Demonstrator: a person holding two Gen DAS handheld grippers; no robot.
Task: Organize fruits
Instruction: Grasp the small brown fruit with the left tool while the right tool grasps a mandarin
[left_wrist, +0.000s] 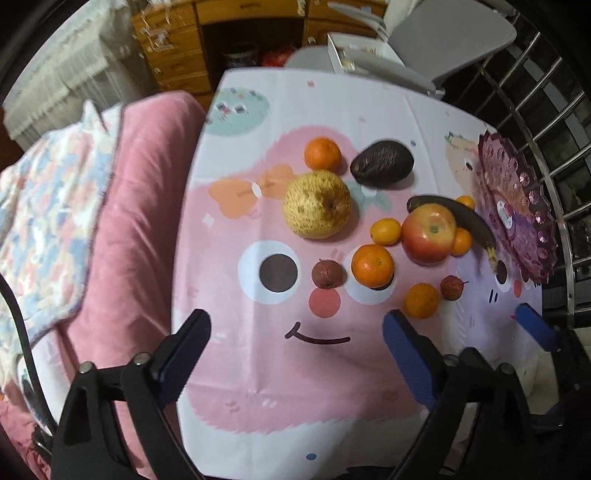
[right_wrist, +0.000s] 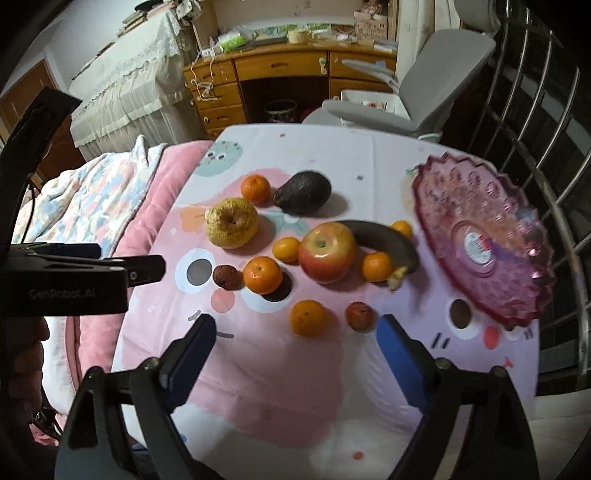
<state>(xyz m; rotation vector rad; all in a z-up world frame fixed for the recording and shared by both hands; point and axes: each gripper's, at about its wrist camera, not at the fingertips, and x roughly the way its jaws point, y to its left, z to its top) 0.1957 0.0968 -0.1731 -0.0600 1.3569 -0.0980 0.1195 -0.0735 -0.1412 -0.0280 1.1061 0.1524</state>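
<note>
Both grippers hang over the near edge of the table (left_wrist: 369, 110), pointing steeply down at the cartoon-face cloth (left_wrist: 280, 369), and nothing is in either one. The left gripper (left_wrist: 297, 325) has its jaws wide, bare cloth between them; the right gripper (right_wrist: 295, 332) is wide too, with an orange (right_wrist: 308, 317) and a small red fruit (right_wrist: 359, 315) lying just beyond its fingertips, untouched. The fruit is all out on the cloth, none on the plate (right_wrist: 517, 280), the purple glass one sitting at the right edge of the table, with only a sticker at its centre. In the middle of the spread is the apple (right_wrist: 327, 251), red and yellow, with a dark banana (right_wrist: 388, 240) curling round its far side and touching it (three small oranges are tucked close round that pair). Left of the apple sits another orange (right_wrist: 262, 275), and beside that a wrinkled brown fruit (right_wrist: 226, 277). Further back is the pear (right_wrist: 232, 227), yellow and speckled, then one more orange (right_wrist: 255, 189) and the dark avocado (right_wrist: 303, 192) side by side at the far end. In the right wrist view the left gripper's black body juts in from the left edge, over the pink quilt (right_wrist: 147, 221) beside the table.
</note>
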